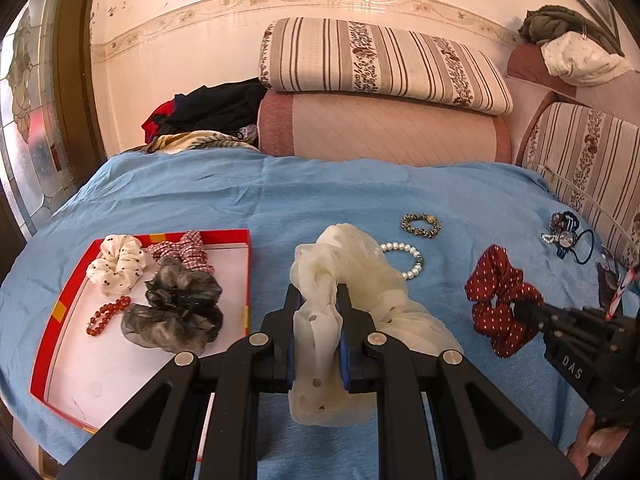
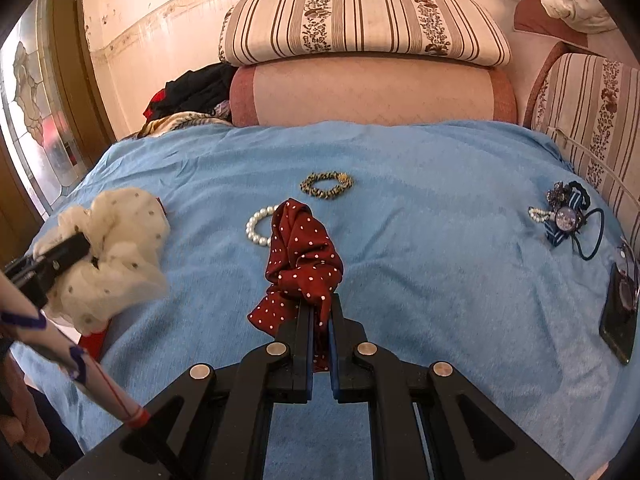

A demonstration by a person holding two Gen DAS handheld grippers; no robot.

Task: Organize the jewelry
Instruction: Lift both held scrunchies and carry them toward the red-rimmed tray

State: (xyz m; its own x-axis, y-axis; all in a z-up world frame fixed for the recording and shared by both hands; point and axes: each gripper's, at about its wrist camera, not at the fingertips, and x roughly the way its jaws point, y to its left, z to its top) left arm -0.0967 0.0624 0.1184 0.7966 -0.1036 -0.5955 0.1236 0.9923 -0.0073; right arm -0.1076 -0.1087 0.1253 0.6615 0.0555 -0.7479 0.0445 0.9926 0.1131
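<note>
Mid-carry: left gripper (image 1: 316,300) pinching cream scrunchie (image 1: 352,280), right gripper (image 2: 320,312) pinching red dotted scrunchie (image 2: 304,252), both above blue blanket (image 1: 240,200). Next, probably: over to red tray (image 1: 244,272) at near left, then release.

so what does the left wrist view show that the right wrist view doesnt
Only the left wrist view shows the inside of the red tray, with its white spotted scrunchie, checked scrunchie, grey scrunchie and red bead bracelet.

Only the right wrist view shows the dark phone.

Both show the left gripper shut on the cream scrunchie, the right gripper shut on the red dotted scrunchie, and the pearl bracelet.
</note>
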